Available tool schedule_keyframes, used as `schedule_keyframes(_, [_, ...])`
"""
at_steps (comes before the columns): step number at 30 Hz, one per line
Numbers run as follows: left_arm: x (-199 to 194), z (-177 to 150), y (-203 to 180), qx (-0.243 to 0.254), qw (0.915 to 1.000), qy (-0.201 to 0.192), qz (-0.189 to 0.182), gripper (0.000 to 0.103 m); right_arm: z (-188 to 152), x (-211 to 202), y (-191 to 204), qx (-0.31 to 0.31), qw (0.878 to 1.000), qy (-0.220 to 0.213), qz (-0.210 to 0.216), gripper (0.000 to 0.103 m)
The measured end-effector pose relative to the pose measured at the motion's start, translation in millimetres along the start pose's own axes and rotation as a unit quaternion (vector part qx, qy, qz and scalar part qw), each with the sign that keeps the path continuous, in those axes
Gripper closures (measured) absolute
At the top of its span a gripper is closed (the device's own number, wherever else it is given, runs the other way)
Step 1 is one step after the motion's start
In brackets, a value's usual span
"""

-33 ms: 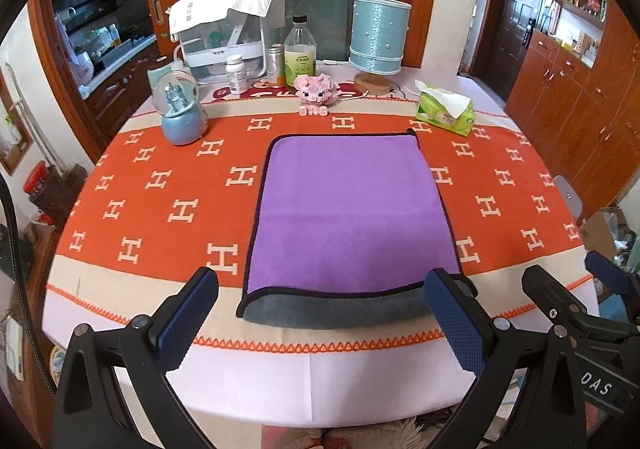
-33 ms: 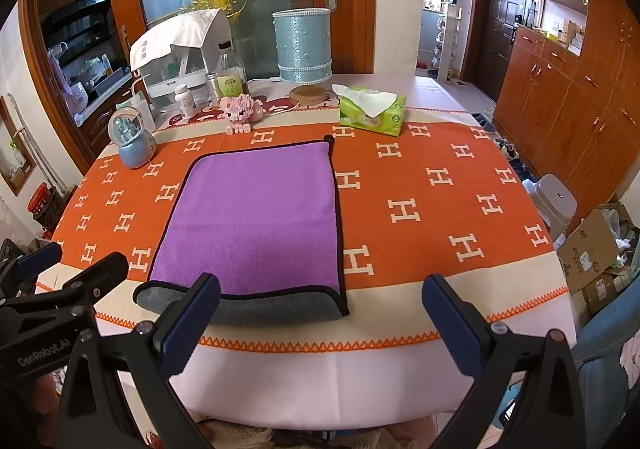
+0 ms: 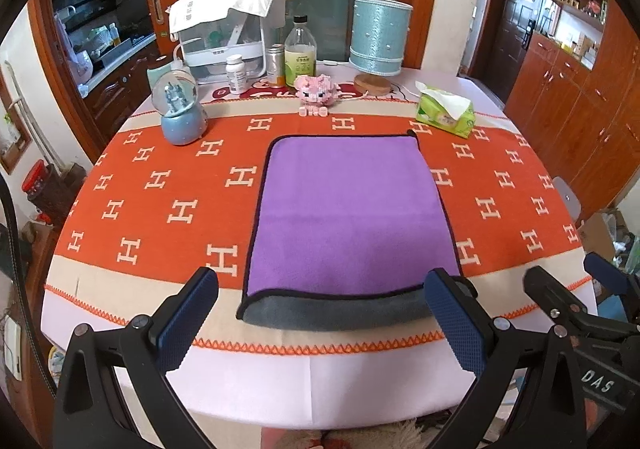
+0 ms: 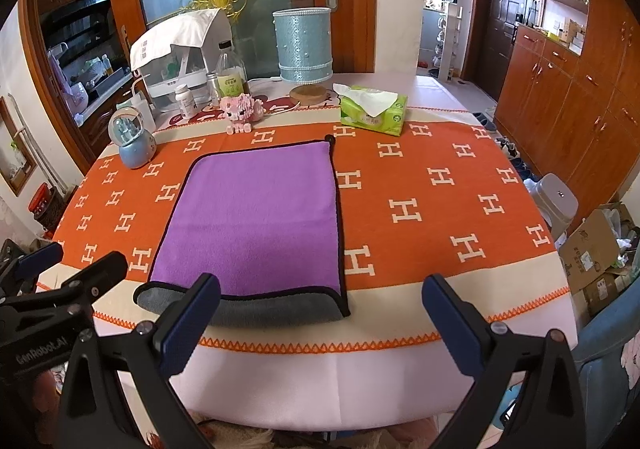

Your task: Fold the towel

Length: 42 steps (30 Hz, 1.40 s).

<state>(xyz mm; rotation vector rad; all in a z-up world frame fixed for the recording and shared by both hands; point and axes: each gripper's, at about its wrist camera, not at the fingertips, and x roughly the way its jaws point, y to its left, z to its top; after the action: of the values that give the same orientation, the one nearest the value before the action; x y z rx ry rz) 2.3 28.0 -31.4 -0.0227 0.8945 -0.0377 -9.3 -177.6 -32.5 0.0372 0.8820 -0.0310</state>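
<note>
A purple towel [image 3: 352, 213] with a black hem lies flat on the orange tablecloth [image 3: 152, 193], folded over, with its grey underside showing along the near edge [image 3: 340, 313]. It also shows in the right wrist view [image 4: 256, 221]. My left gripper [image 3: 320, 317] is open and empty, held in front of the towel's near edge. My right gripper [image 4: 320, 317] is open and empty, near the towel's near right corner. The right gripper also shows at the right of the left wrist view [image 3: 576, 305], and the left gripper at the left of the right wrist view [image 4: 60, 281].
At the table's far side stand a snow globe [image 3: 180, 117], a pink brick pig [image 3: 316, 89], bottles [image 3: 300, 53], a blue cylinder lamp [image 3: 378, 37] and a green tissue pack [image 3: 444, 113]. A stool [image 4: 556, 205] and cardboard boxes [image 4: 592, 253] stand to the right of the table.
</note>
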Motion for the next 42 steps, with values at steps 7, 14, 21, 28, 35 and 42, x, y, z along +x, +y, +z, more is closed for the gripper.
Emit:
schedule_keyframes(7, [10, 9, 31, -0.006, 0.9987, -0.023, 0.044, 0.001, 11, 1, -11, 0.004, 1.0, -0.014, 0.009, 0.002])
schedule_keyframes(14, [14, 13, 69, -0.029, 0.9977, -0.044, 0.043, 0.001, 22, 9, -20, -0.01, 1.0, -0.027, 0.004, 0.002])
schedule_keyframes(21, [49, 11, 85, -0.016, 0.9998, -0.004, 0.007, 0.001, 24, 39, -32, -0.019, 1.0, -0.001, 0.007, 0.011])
schedule_keyframes(28, [81, -6, 83, 0.023, 0.9993, 0.027, -0.011, 0.004, 7, 85, -33, -0.037, 0.997, 0.056, 0.04, 0.026])
schedule_keyframes(35, [110, -14, 94, 0.019, 0.9917, 0.078, -0.1, 0.023, -10, 127, -38, -0.062, 0.988, 0.114, 0.085, 0.042])
schedule_keyframes(42, [138, -22, 97, 0.042, 0.9819, 0.121, -0.14, 0.045, -14, 146, -44, -0.081, 0.977, 0.142, 0.138, 0.048])
